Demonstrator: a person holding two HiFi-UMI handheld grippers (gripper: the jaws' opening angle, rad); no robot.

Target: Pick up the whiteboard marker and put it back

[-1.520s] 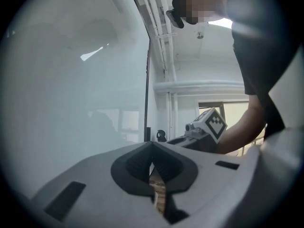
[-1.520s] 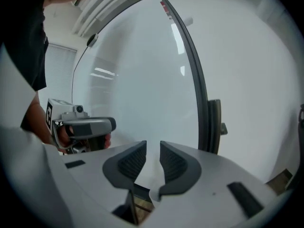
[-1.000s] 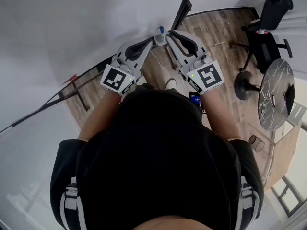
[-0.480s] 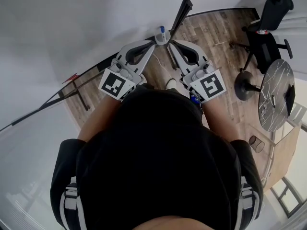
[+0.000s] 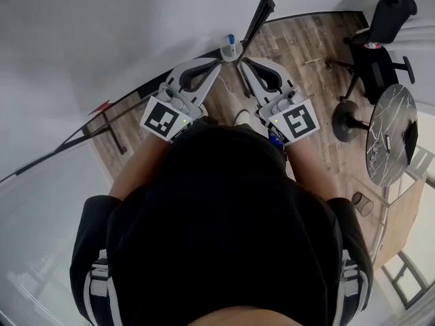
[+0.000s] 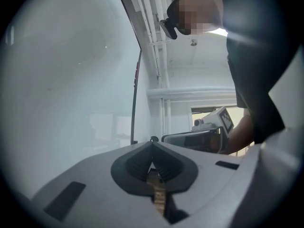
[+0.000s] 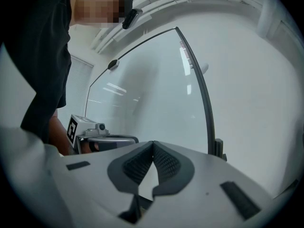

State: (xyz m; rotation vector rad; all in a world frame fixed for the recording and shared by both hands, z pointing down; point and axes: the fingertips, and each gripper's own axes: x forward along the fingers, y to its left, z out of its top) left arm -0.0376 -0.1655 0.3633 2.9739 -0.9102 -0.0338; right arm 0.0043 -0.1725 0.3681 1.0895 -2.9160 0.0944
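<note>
1. The whiteboard marker [image 5: 231,45], blue end away from the person, hangs in the air where both grippers' tips meet, near the whiteboard [image 7: 152,89].
2. The left gripper [image 6: 152,144] is pressed together at the tips and seems to nip the marker's near end. That pinch should be held firm.
3. The right gripper [image 7: 153,143] has just been closing. Its pads meet with nothing seen between them.
4. Let go only once the marker is supported.
</note>
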